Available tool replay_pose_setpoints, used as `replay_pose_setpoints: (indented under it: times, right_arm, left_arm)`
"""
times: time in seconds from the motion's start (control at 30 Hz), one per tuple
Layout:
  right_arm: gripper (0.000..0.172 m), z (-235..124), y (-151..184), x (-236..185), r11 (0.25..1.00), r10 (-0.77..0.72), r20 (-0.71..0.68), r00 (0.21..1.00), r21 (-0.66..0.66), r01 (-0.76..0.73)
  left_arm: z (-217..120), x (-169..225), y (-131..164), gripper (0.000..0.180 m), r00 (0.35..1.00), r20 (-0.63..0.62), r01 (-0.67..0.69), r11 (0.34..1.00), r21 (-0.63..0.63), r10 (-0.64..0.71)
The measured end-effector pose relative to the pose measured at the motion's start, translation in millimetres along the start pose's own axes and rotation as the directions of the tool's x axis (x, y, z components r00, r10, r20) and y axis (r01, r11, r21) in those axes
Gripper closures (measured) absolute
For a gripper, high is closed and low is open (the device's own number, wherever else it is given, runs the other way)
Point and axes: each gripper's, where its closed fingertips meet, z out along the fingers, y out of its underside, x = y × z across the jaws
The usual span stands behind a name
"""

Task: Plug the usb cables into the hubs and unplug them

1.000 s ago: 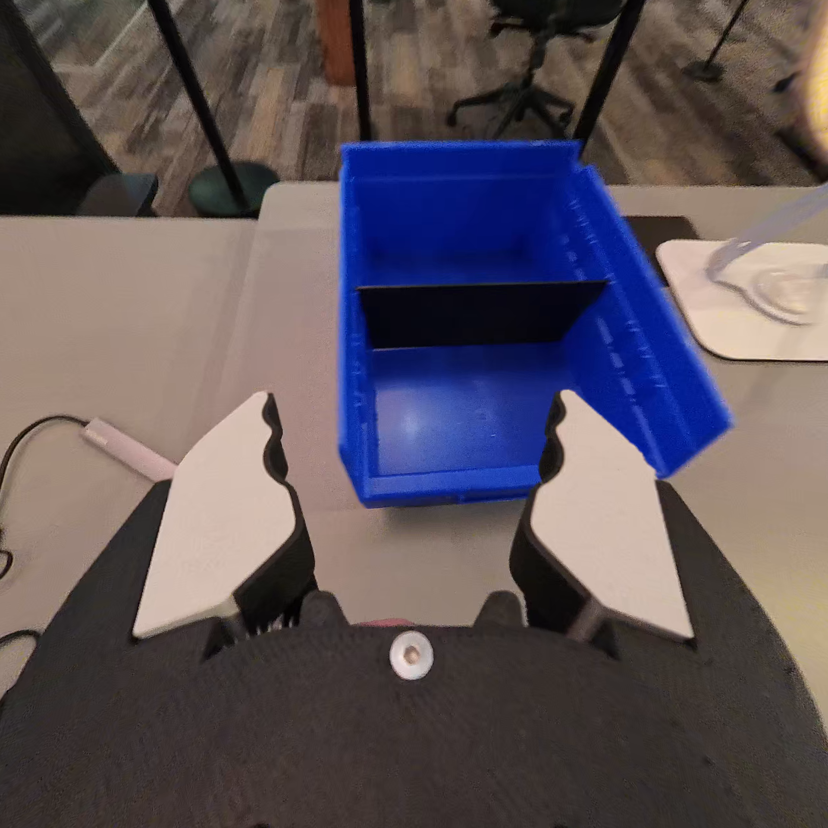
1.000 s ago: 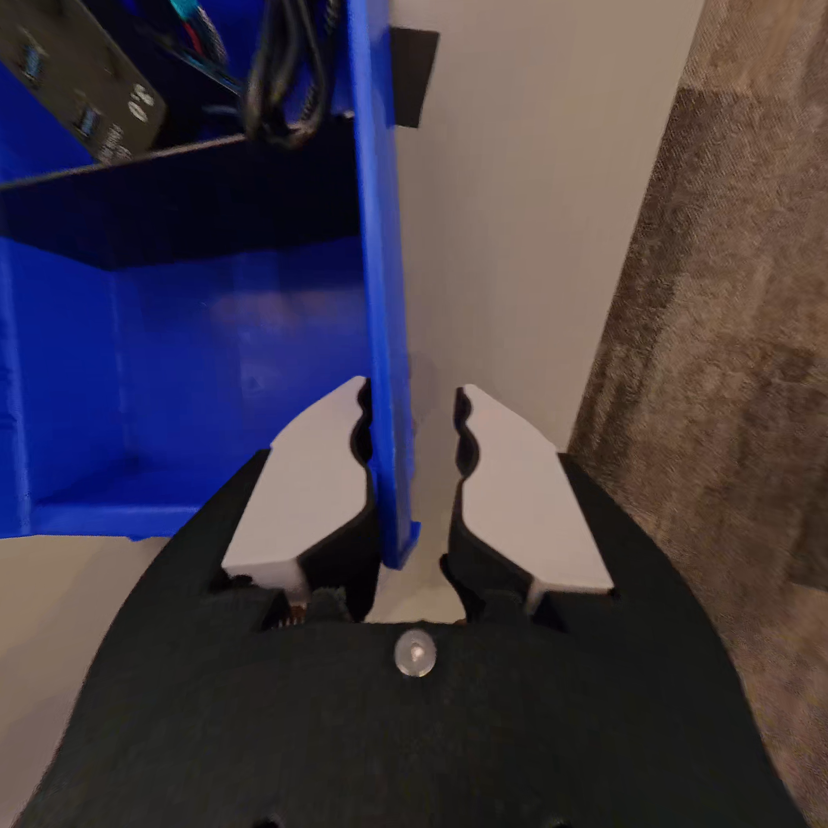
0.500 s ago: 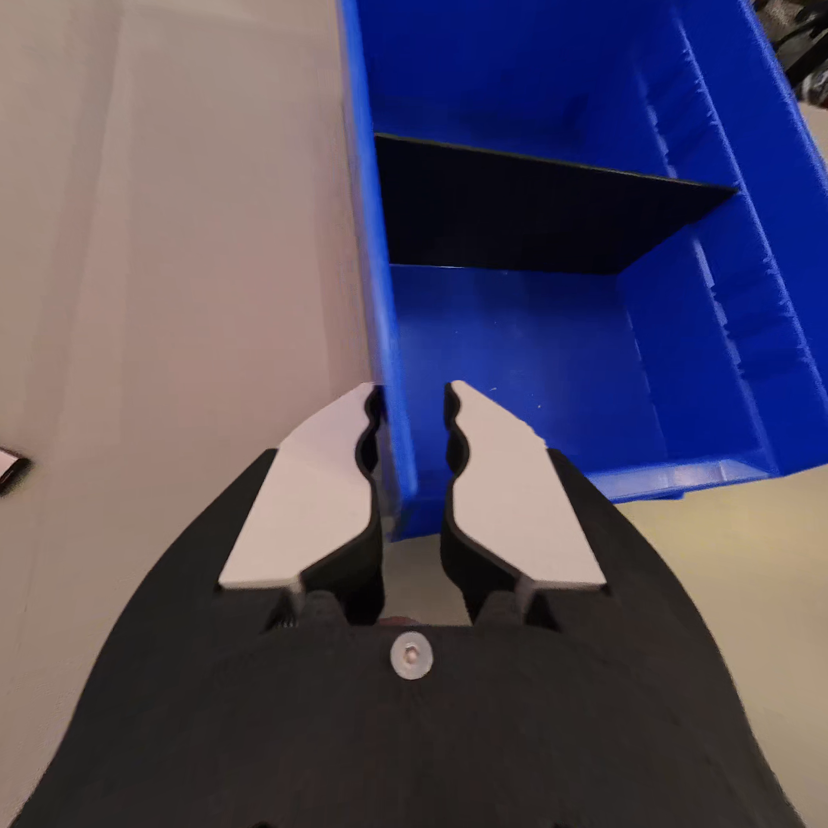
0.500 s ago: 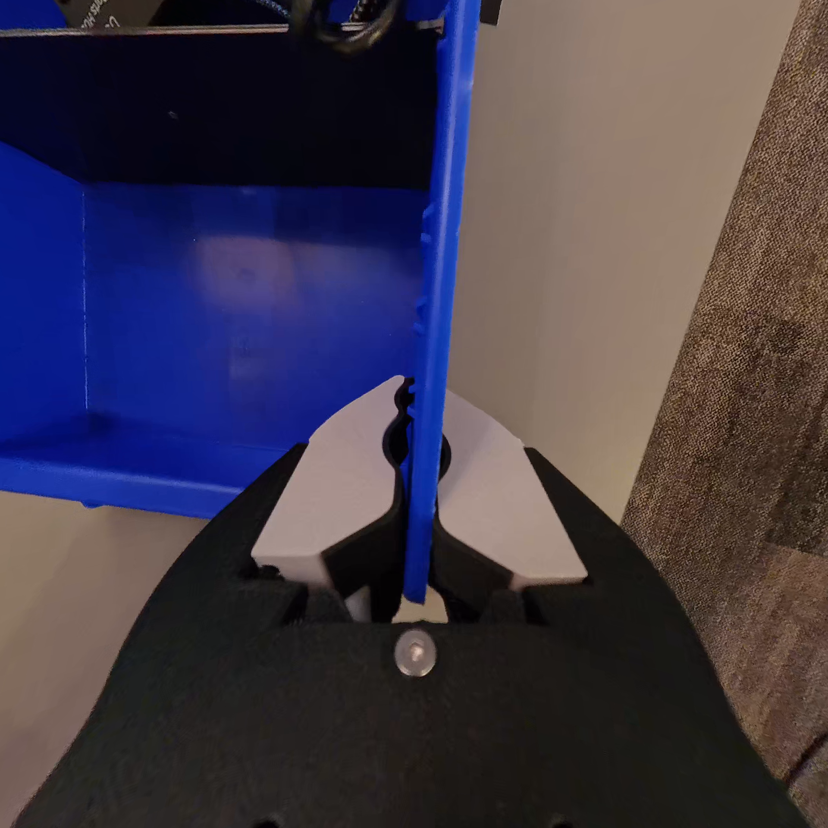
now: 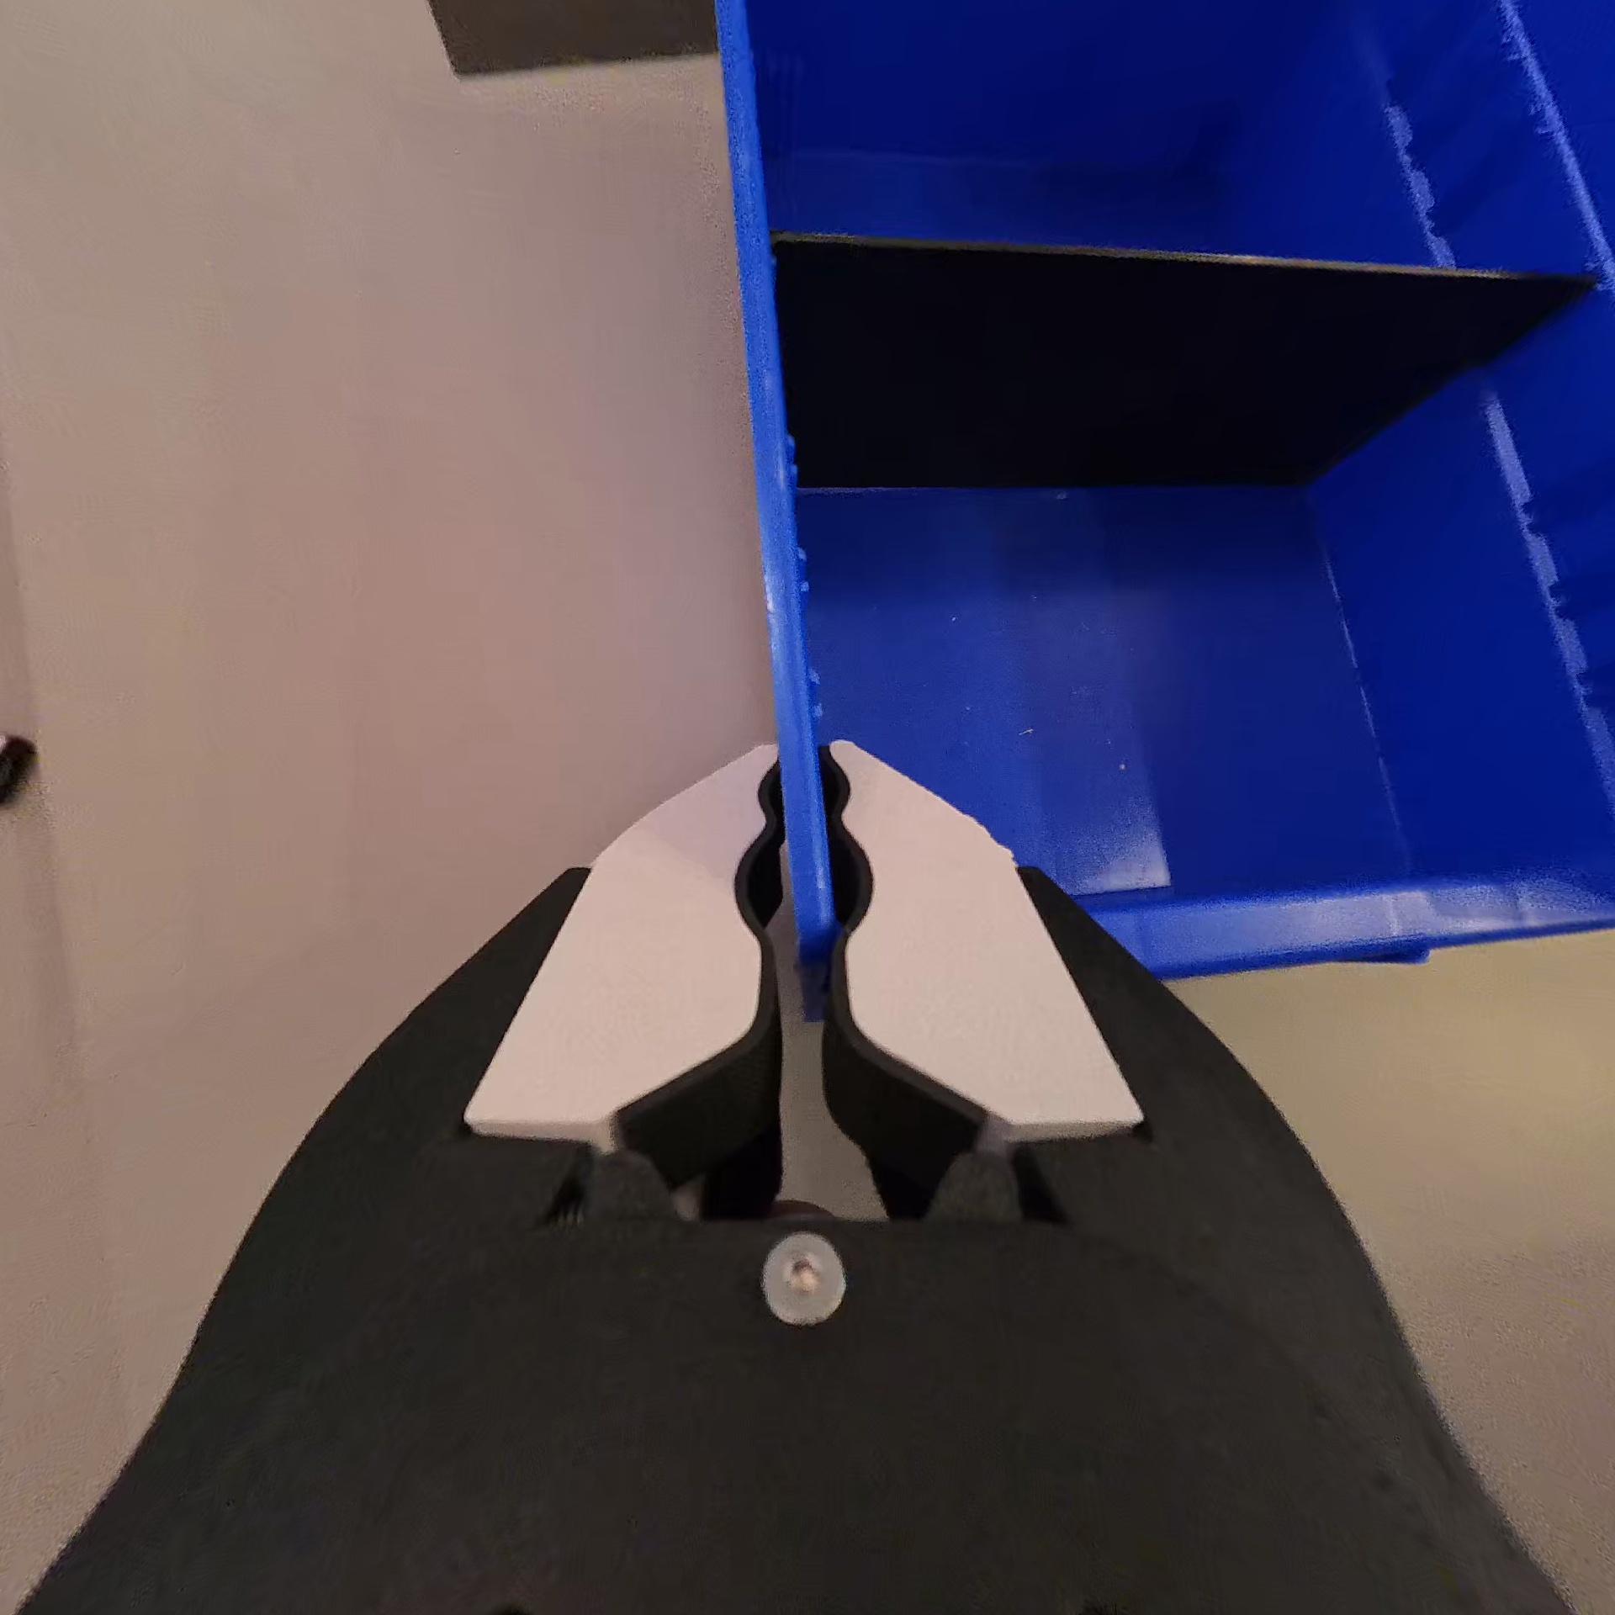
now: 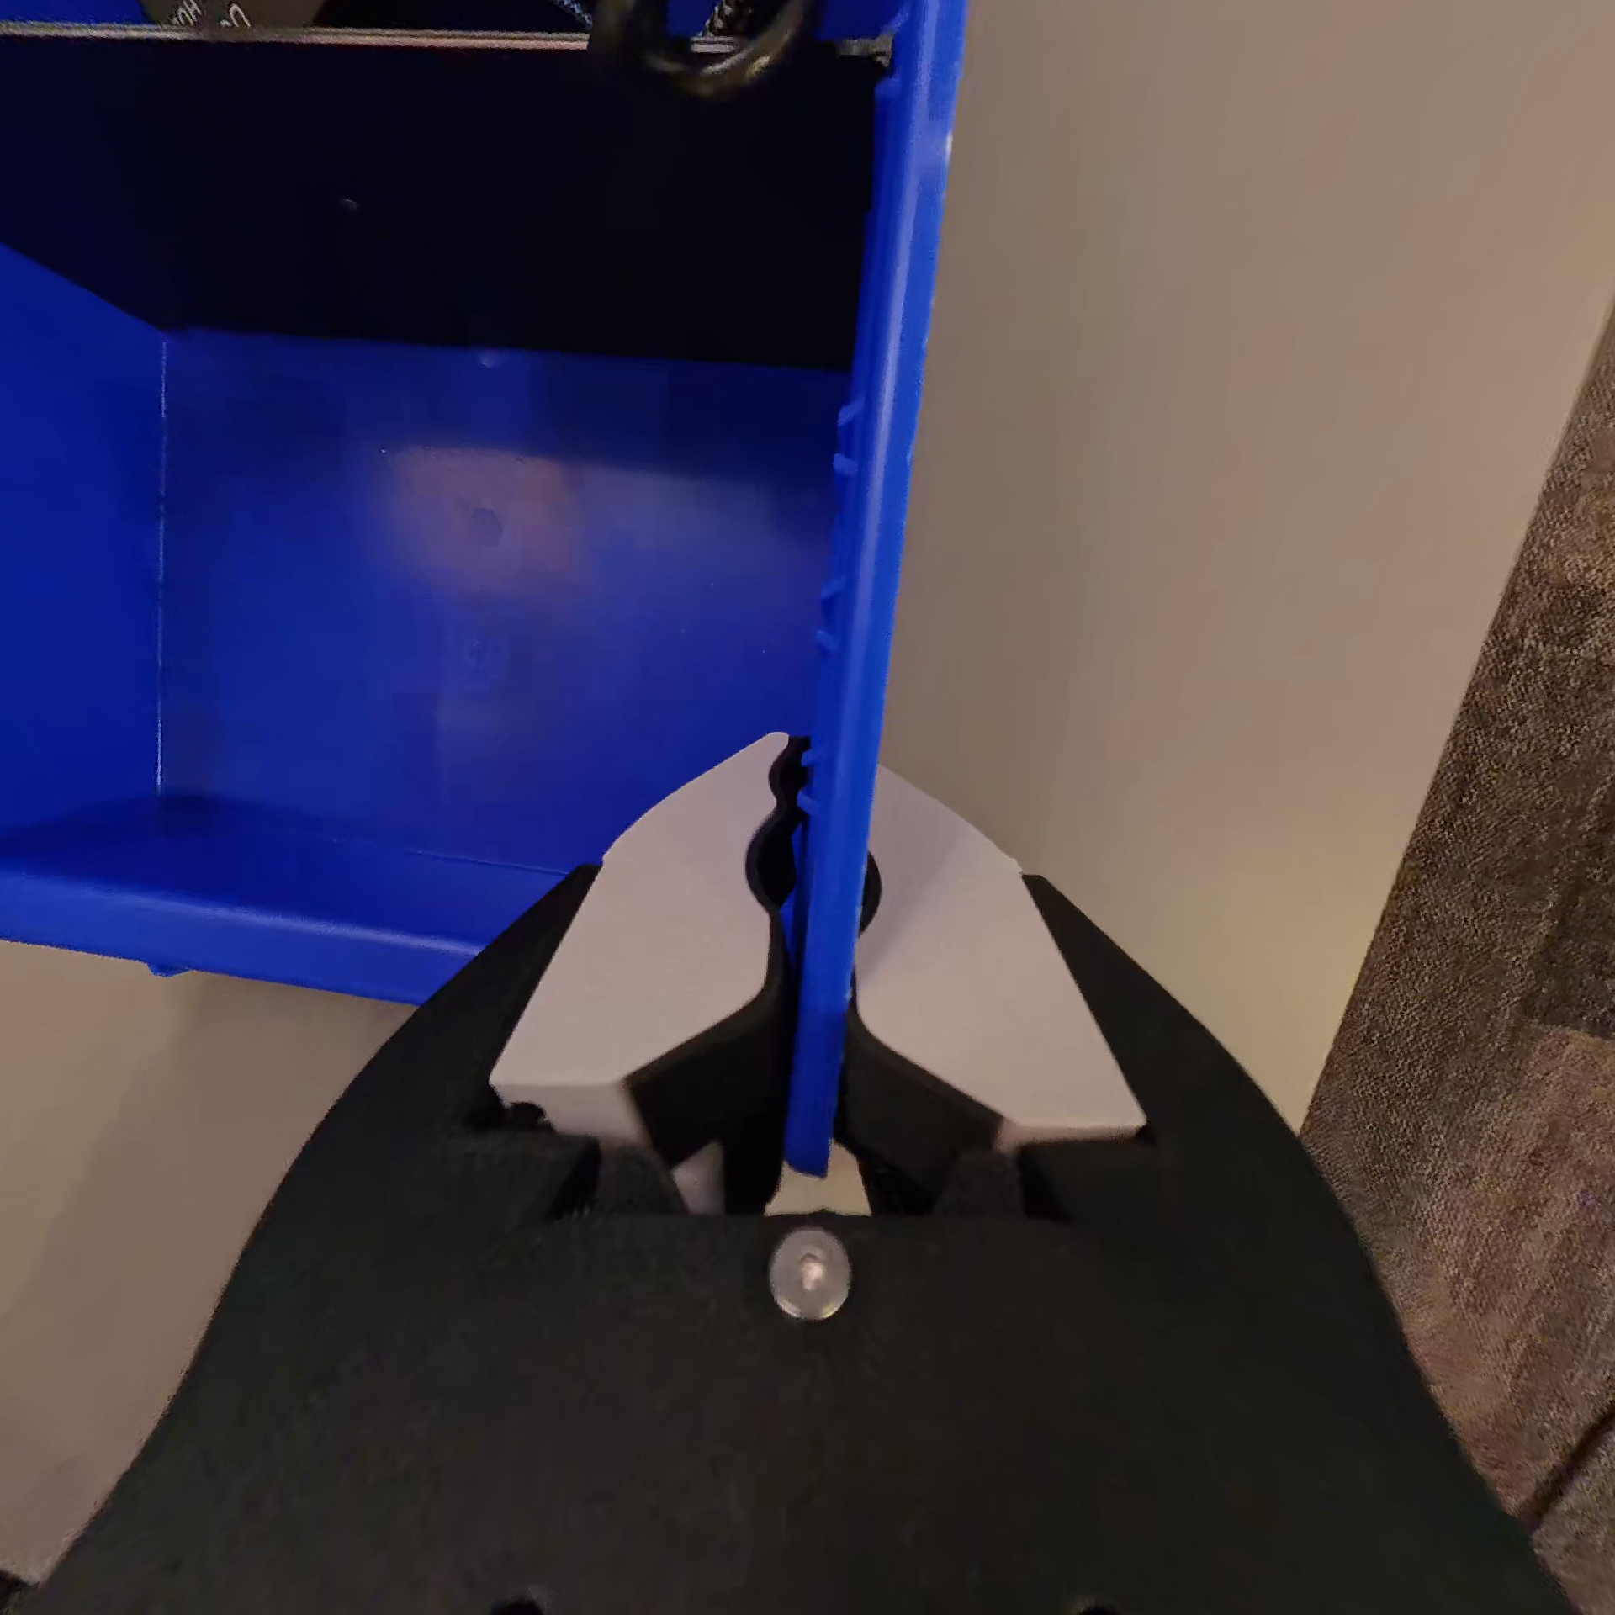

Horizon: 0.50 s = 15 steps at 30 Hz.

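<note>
Two hand-held grippers, left (image 5: 804,760) and right (image 6: 826,760), each clenched on blue bin (image 5: 1092,699) side walls

A pale beige worktop (image 5: 350,524) carries a blue bin (image 5: 1136,699) (split by a black divider (image 5: 1136,350)). The bin sits near the worktop's right edge, beyond which lies grey-brown carpeted floor (image 6: 1486,961). A dark flat patch (image 5: 577,35) lies on the worktop just left of the bin's far end.

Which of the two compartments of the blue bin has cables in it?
The far compartment, behind the black divider, has black cables. The near one is bare.
</note>
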Motion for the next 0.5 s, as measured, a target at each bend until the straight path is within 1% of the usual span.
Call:
replay_pose_setpoints:
  times: [0.13,0.2,0.27,0.33,0.43,0.5]
  right_arm:
    - [0.168,-6.2,16.7,-21.0,0.997,-0.078,0.044,0.996,-0.009,0.078]
    - [0.169,-7.7,22.5,-33.6,0.993,-0.118,0.067,0.991,-0.013,0.12]
    - [0.169,-7.9,26.0,-47.3,0.986,-0.163,0.091,0.982,-0.013,0.165]
    - [0.169,-6.9,27.9,-63.0,0.976,-0.215,0.117,0.97,-0.015,0.218]
    - [0.169,-2.0,25.5,-89.9,0.957,-0.282,0.164,0.945,-0.019,0.289]
    - [0.169,3.7,19.5,-110.4,0.942,-0.326,0.194,0.925,-0.018,0.335]
  left_arm:
    - [-27.8,26.7,32.7,0.175,0.991,-0.079,-0.107,0.994,-0.02,0.105]
    - [-41.6,43.4,49.3,0.175,0.971,-0.134,-0.201,0.979,-0.013,0.198]
    - [-54.5,59.1,65.2,0.175,0.952,-0.195,-0.244,0.97,-0.019,0.235]
    - [-66.5,80.0,80.6,0.175,0.909,-0.266,-0.334,0.943,-0.001,0.322]
    - [-80.9,113.6,100.8,0.175,0.838,-0.38,-0.421,0.907,0.009,0.392]
    - [-86.5,136.7,110.1,0.175,0.795,-0.454,-0.446,0.895,0.011,0.402]
